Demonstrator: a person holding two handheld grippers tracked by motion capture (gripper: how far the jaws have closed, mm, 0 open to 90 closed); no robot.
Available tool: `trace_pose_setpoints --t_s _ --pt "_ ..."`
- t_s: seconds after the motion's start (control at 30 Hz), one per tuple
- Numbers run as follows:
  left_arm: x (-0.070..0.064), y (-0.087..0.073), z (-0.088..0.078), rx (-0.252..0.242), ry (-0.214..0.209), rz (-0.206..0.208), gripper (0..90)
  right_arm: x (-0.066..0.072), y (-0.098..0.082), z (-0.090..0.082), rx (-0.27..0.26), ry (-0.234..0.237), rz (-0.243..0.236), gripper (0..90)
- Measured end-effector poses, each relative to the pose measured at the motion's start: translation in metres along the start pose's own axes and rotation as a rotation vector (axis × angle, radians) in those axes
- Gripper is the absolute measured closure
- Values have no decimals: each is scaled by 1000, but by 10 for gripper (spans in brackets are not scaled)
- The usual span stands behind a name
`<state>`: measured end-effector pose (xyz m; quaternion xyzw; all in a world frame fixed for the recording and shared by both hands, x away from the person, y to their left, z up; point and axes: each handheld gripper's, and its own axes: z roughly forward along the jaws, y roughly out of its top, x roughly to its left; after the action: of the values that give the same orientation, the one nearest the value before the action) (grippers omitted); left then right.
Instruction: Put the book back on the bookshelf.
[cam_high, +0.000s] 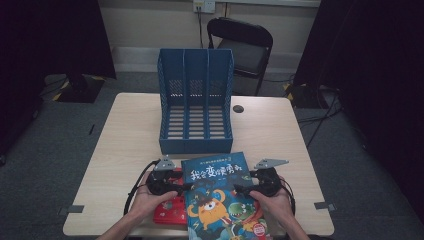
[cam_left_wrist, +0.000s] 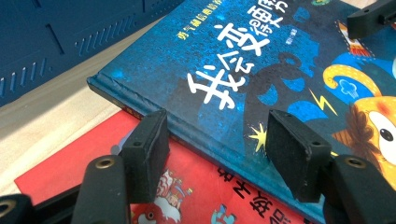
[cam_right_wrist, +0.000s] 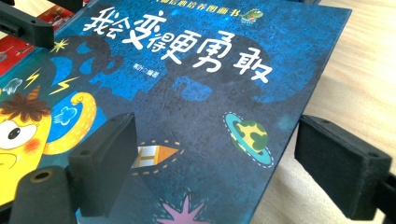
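Lying flat, blue book (cam_high: 222, 195) pointing long axis toward file rack (cam_high: 196, 107) (red book (cam_high: 169, 207) underneath); straddling its side edges, left gripper (cam_high: 182, 186) and right gripper (cam_high: 239, 189), jaws standing wide, pads not pressing.

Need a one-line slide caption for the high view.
Both grippers, left and right, open at the blue picture book below the blue file rack.

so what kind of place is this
Probably a lab or office room set up for recording: a bare table with a blue file rack, a folding chair, and cables on grey carpet.
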<state>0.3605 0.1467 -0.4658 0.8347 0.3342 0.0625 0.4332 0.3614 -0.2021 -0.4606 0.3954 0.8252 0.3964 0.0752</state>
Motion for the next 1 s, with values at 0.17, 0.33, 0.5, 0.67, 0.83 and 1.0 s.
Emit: trace_pose_setpoints --t_s 0.17,0.33,0.5,0.67,0.83,1.0 --pt "3 6 6 -3 9 -10 385 2 -2 -2 -2 -15 9 126" --pt "6 9 10 -12 15 -13 390 4 -7 -6 -8 -25 19 127" --pt "5 7 9 -15 20 -21 388 0 -5 -3 -6 -3 29 127" --pt "-2 2 7 -23 -9 -10 295 -4 2 2 -3 -13 41 126" --pt "-5 1 8 -24 1 -1 276 -8 9 7 5 -20 47 127" --pt "-1 1 7 -30 -6 13 325 -8 12 7 6 -28 46 146"
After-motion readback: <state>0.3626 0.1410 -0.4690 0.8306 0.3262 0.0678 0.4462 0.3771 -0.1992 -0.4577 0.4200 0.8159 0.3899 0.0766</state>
